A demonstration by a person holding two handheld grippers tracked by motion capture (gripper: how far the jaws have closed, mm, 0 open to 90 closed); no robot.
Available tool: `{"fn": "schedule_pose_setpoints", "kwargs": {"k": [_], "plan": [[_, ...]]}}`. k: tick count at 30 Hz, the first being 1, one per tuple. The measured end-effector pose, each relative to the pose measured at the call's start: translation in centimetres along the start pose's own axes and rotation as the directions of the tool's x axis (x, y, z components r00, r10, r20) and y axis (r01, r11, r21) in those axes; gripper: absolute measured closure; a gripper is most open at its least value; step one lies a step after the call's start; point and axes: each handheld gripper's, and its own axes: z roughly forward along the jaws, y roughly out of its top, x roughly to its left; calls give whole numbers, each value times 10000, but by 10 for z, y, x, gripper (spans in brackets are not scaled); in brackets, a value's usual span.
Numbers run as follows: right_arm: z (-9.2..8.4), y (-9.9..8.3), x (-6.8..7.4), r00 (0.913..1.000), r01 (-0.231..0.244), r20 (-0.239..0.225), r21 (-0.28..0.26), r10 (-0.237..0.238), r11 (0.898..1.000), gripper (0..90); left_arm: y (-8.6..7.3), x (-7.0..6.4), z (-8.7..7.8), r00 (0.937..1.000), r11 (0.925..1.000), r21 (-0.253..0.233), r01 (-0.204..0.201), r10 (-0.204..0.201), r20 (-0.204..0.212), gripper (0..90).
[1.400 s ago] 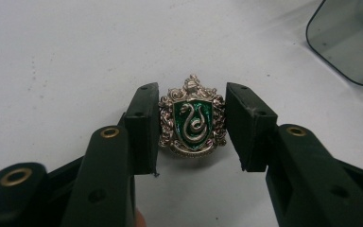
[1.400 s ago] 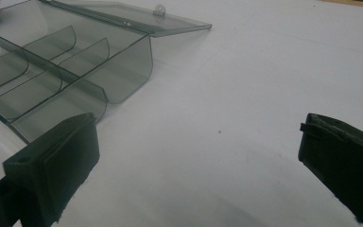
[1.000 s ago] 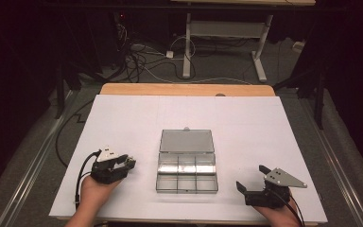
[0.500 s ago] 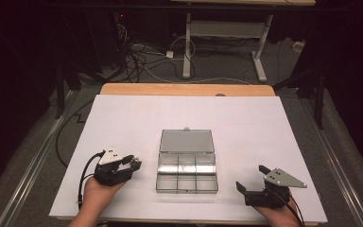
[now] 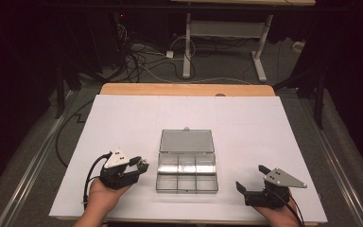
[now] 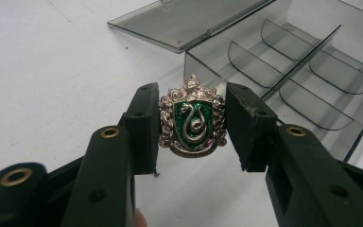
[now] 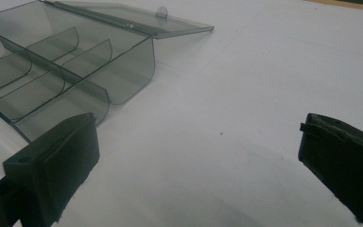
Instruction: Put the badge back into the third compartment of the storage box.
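Observation:
My left gripper point(image 6: 192, 126) is shut on a silver crest badge point(image 6: 192, 124) with a green shield and a silver snake, pinched by its two sides. In the high view the left gripper point(image 5: 139, 165) hovers just left of the clear divided box point(image 5: 186, 171), pointing toward it. The box stands with its lid point(image 5: 186, 141) flung flat behind it; its compartments point(image 6: 283, 71) look bare. My right gripper point(image 5: 250, 178) rests at the table's front right, jaws wide apart with nothing between them point(image 7: 198, 156).
A white sheet point(image 5: 123, 118) covers the wooden table point(image 5: 184, 89). Beyond the far edge stand desk legs point(image 5: 187, 47) and floor cables point(image 5: 142, 56). Black cables trail from both grippers toward the front edge.
The left hand has carried the badge rightward and slightly up, closer to the box's left side. The right gripper has stayed put.

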Motion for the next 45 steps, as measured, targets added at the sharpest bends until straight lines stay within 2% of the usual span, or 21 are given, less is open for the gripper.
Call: {"fn": "schedule_pose_setpoints", "kwargs": {"k": [7, 10, 20, 45], "plan": [[0, 0, 0, 10000, 10, -5, -7, -10, 10000, 4, 3, -7, 1, 9997, 9999, -40, -102, 103, 214, 558], [0, 0, 0, 10000, 27, -13, -1, -27, 10000, 4, 5, -10, 0, 9990, 9999, -163, -16, 23, 457, 558], [0, 0, 0, 10000, -30, 3, -11, 30, 10000, 4, 17, -21, 5, 9972, 9994, -157, -298, 308, 685, 558], [-3, -1, -2, 10000, -36, 29, -94, 36, 9999, 4, 51, -41, 53, 9908, 9980, 265, -566, 529, 1242, 558]]}}
